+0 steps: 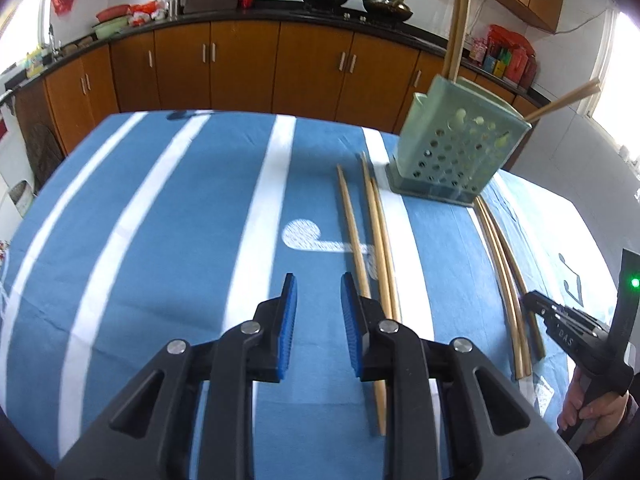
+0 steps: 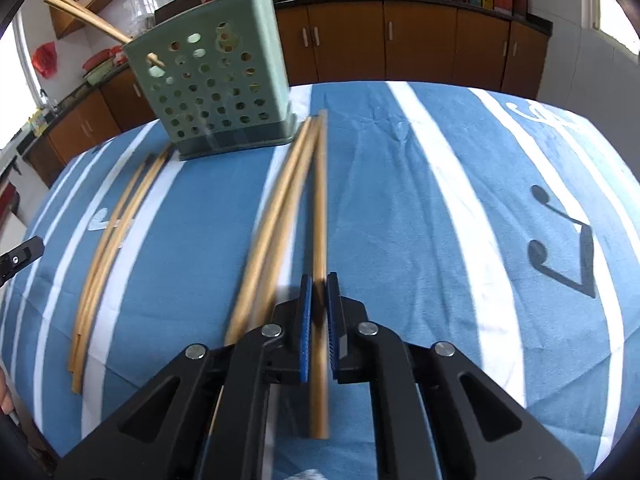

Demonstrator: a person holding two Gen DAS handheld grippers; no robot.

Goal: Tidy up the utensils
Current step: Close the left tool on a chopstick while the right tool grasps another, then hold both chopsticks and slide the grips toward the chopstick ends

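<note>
Already the right gripper pinched one light, stiff, slippery chopstick near its end; left gripper spread.

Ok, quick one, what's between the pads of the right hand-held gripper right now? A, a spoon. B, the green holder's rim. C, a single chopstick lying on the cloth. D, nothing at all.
C: in the right wrist view the right hand-held gripper has its blue pads closed on one chopstick that lies on the striped tablecloth, well short of the green holder.
</note>
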